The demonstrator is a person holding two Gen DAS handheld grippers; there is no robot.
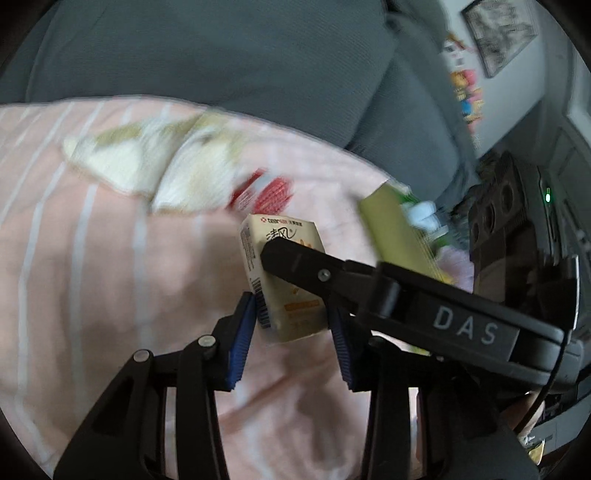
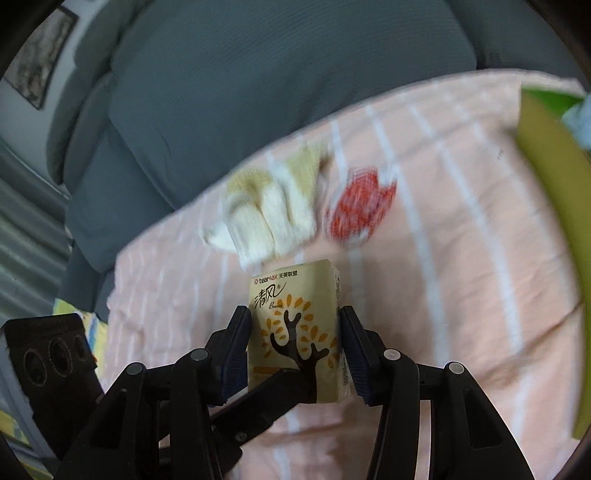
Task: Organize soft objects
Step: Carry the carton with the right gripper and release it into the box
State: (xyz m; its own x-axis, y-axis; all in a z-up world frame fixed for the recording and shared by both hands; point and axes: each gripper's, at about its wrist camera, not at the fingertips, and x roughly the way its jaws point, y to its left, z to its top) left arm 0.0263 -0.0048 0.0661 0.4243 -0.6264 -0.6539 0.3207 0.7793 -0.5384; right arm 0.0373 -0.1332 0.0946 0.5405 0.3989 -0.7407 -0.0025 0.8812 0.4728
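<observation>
A cream tissue pack (image 1: 280, 236) printed with a brown tree (image 2: 291, 295) is held just above a pink striped blanket (image 1: 110, 258). In the left wrist view my left gripper (image 1: 291, 317) has its blue pads against the pack's lower end. One black finger (image 1: 295, 262) of the other gripper lies across the pack's face. In the right wrist view my right gripper (image 2: 295, 317) presses the pack's two sides. A left finger (image 2: 266, 395) reaches in below it. Beyond lie a blurred cream-and-yellow cloth (image 2: 273, 218) and a red knitted piece (image 2: 358, 210).
A grey sofa cushion (image 1: 221, 55) rises behind the blanket (image 2: 461, 221). A yellow-green container (image 1: 399, 236) stands at the right, its wall (image 2: 554, 206) close to the blanket's edge. A framed picture (image 1: 498, 33) hangs on the wall beyond.
</observation>
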